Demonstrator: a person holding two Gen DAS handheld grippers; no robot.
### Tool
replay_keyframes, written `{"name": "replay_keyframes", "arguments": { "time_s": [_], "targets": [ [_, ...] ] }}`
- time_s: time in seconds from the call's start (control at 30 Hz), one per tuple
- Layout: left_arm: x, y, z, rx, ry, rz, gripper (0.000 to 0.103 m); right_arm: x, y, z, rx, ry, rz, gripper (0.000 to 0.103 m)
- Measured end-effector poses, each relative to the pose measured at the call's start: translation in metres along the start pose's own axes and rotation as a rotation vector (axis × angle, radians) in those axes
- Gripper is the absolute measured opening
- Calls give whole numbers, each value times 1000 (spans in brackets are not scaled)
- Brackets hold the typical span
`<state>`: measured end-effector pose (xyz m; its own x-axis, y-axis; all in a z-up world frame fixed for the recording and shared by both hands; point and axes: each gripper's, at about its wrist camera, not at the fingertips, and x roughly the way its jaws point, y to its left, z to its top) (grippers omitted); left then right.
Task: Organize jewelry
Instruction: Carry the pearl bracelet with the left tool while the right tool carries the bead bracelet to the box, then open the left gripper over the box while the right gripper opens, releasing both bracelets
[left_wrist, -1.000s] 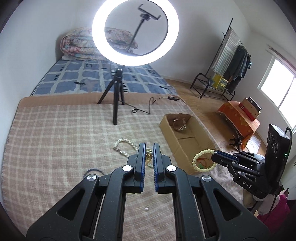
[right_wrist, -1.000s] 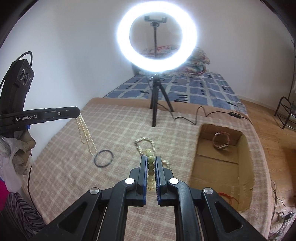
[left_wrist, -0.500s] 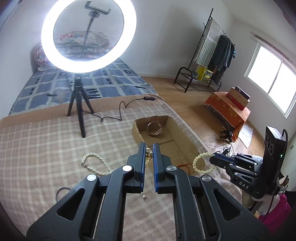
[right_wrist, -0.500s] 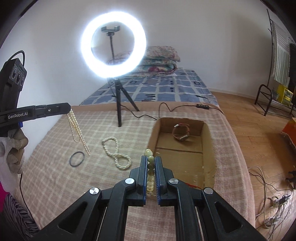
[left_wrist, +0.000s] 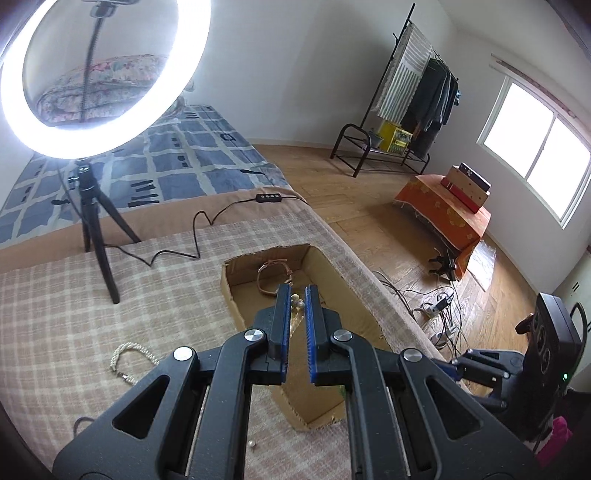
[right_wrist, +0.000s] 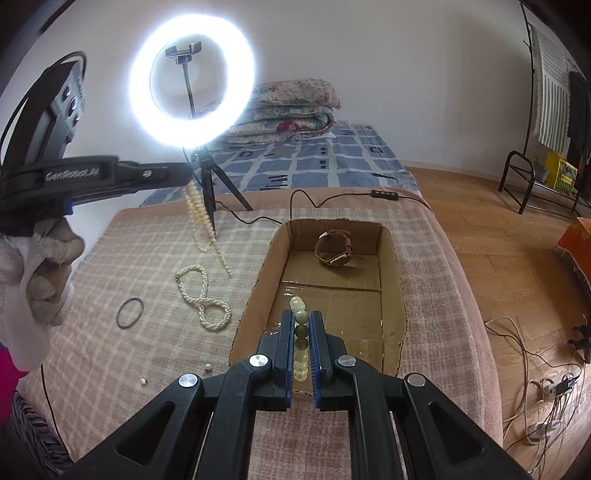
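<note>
My right gripper (right_wrist: 300, 325) is shut on a green bead bracelet (right_wrist: 300, 317) and holds it over the near end of the open cardboard box (right_wrist: 258, 280). A brown-strap watch (right_wrist: 334, 251) lies at the box's far end. My left gripper (left_wrist: 296, 295) is shut on a long pearl necklace (right_wrist: 201, 221), which dangles above the checked blanket left of the box; in the left wrist view a few of its beads (left_wrist: 295, 301) show between the pads. A twisted pearl strand (right_wrist: 203, 295) and a black ring (right_wrist: 130, 312) lie on the blanket.
A ring light on a tripod (right_wrist: 207, 192) stands on the bed behind the box, its cable (right_wrist: 306, 199) trailing right. Two loose beads (right_wrist: 208, 366) lie near the blanket's front. The bed edge drops to the wooden floor (right_wrist: 517, 277) on the right.
Both grippers have swung right toward the box. The right gripper now holds the bracelet over the box's near end. The pearl necklace swings under the left gripper, nearer the box.
</note>
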<state>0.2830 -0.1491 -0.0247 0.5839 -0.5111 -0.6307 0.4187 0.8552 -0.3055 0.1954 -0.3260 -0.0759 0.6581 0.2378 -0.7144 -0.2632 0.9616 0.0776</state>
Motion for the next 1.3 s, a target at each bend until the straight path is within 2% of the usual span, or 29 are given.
{"name": "replay_keyframes", "arguments": {
  "time_s": [0.53,1.0,1.03,1.07,1.1,1.13,1.17,1.23,1.3],
  "targets": [
    [83,-14,11,30,98,8,5,43,5,-6,-16,89,22,5],
    [103,-13,10,42,119,41,5,61,6,-12,-29,134,55,6],
    [103,-14,11,41,117,41,5,60,7,-12,-31,134,52,9],
    [103,-13,11,38,122,39,7,60,7,-12,-32,132,50,21],
    [103,-13,12,36,127,37,24,59,8,-12,-33,124,47,29],
    [103,-13,12,34,132,35,50,57,9,-11,-33,115,43,44],
    [101,-13,12,35,121,36,57,55,9,-11,-35,102,38,60],
    [96,-15,12,46,99,58,65,51,11,-10,-42,78,32,74],
    [96,-16,12,50,104,63,67,47,12,-9,-49,61,20,82]
  ]
}}
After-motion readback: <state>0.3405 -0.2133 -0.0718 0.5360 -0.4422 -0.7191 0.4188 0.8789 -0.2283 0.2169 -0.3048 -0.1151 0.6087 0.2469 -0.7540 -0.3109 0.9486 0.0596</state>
